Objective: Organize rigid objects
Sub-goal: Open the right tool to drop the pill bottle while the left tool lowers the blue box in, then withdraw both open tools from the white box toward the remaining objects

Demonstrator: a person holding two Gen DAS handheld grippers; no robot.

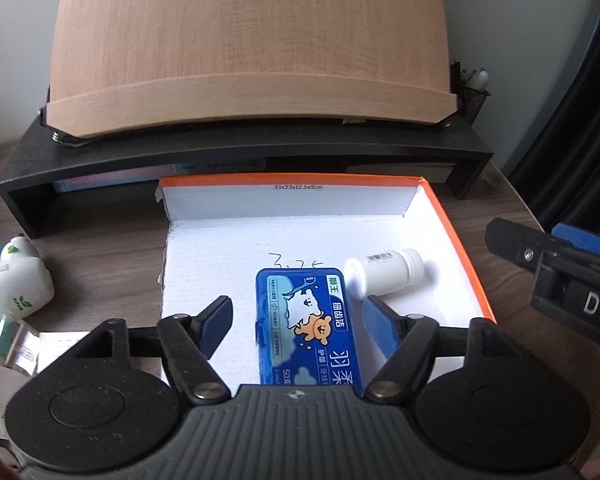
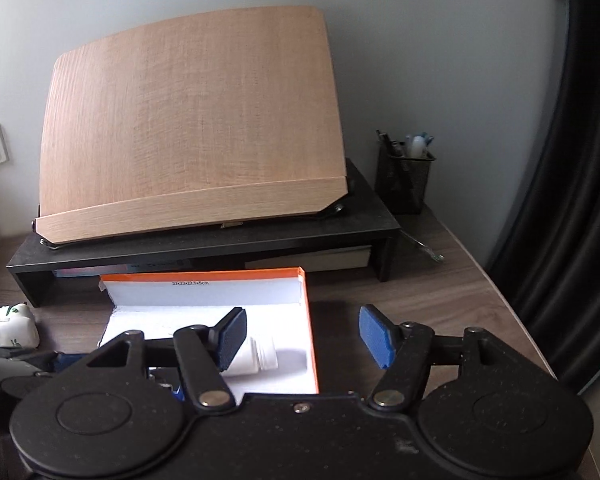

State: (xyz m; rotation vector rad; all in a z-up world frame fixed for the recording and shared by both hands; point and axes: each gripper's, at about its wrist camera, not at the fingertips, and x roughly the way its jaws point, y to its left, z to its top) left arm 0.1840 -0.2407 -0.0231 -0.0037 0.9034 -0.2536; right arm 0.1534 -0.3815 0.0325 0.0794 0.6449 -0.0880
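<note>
An orange-edged white cardboard box (image 1: 464, 240) lies open on the desk. Inside it lie a blue floss-pick case (image 1: 306, 320) and a white pill bottle (image 1: 384, 276) on its side. My left gripper (image 1: 298, 326) is open, its fingers on either side of the blue case and apart from it. My right gripper (image 2: 302, 338) is open and empty above the box's right edge (image 2: 310, 320); the white bottle (image 2: 256, 356) shows partly behind its left finger. The right gripper's body also shows in the left wrist view (image 1: 560, 276).
A black monitor riser (image 1: 244, 148) carries a tilted wooden board (image 1: 248, 52) behind the box. White packets (image 1: 16, 280) and a shiny roll (image 1: 4, 340) lie left of the box. A mesh pen holder (image 2: 404, 180) stands at the back right. The desk's right edge (image 2: 512, 312) is close.
</note>
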